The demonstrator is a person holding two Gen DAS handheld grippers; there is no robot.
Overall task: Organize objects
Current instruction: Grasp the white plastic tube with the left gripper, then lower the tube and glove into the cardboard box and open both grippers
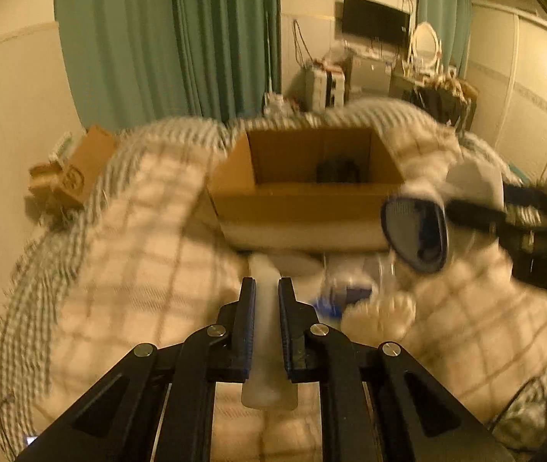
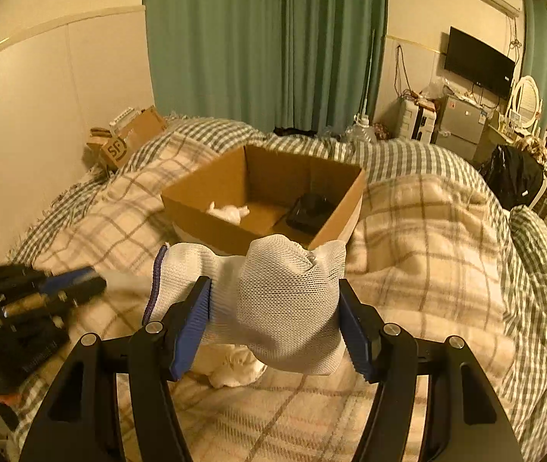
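**What I cannot make out**

My left wrist view is smeared by motion blur. The pale thing (image 1: pixel 265 308) clamped in my left gripper (image 1: pixel 266 288) shows no readable detail; its near end is hidden behind my fingers. A clear, bluish clutter (image 1: pixel 344 288) just beyond it is too blurred to name. Inside the cardboard box (image 1: pixel 300 200) the dark object (image 1: pixel 337 171) is only a smudge here, and the box's near wall hides the floor. In my right view, the white sock (image 2: pixel 281 300) covers the box's near corner (image 2: pixel 312 240), and my left gripper (image 2: pixel 81 281) is blurred and cut off at the frame's left edge.
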